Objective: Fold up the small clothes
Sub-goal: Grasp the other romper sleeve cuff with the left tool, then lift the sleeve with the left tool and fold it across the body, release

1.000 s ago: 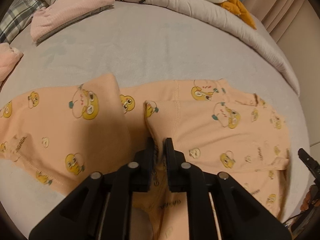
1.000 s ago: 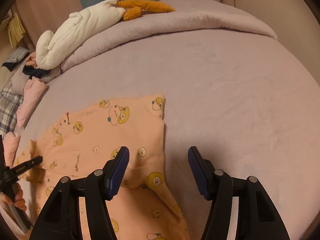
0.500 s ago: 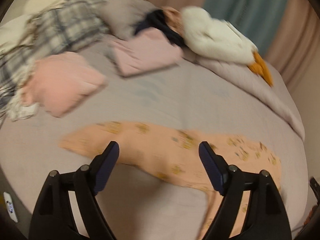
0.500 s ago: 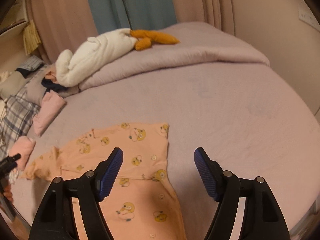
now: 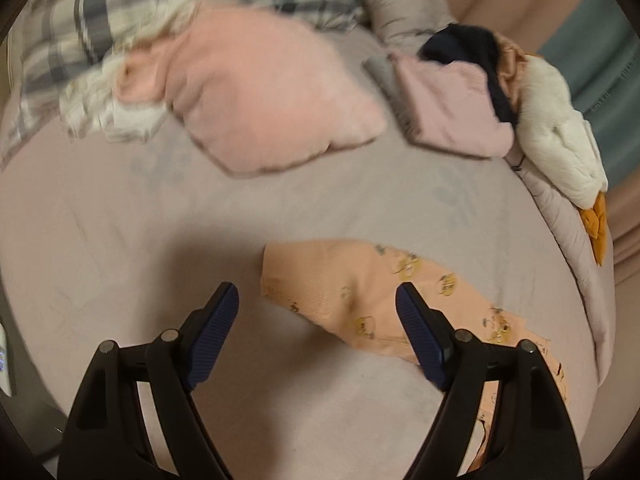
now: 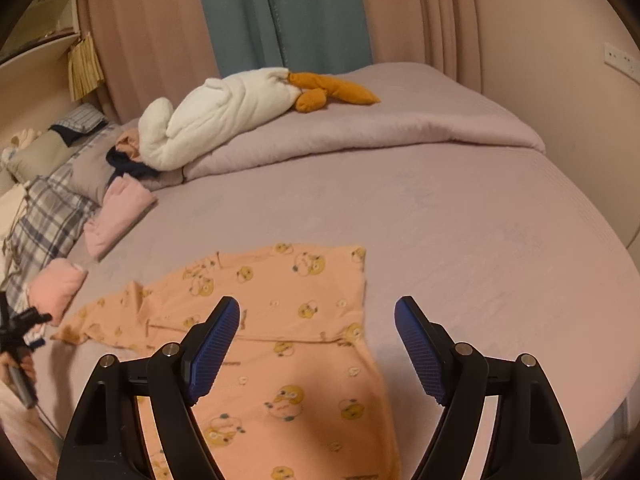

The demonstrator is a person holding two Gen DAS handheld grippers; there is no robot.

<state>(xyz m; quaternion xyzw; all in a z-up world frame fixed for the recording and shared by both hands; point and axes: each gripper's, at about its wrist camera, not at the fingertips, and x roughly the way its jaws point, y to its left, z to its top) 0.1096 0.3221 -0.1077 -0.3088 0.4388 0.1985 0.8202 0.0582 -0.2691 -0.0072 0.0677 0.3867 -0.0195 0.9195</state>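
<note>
I have both sets of jaws wide and holding nothing: the left gripper (image 5: 318, 322) is closing slightly, the right gripper (image 6: 318, 326) still opening. The peach duck-print garment (image 6: 288, 320) lies flat on the bed (image 6: 460, 240), its sleeve end between and beyond the left jaws, its body under the right. It looks light, limp and likely to crease; I'd pinch at a hem or cuff edge.

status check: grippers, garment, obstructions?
Left gripper closing, empty. Right gripper opening, empty. Peach garment spread on bed, unfinished. Nothing in the way.
</note>
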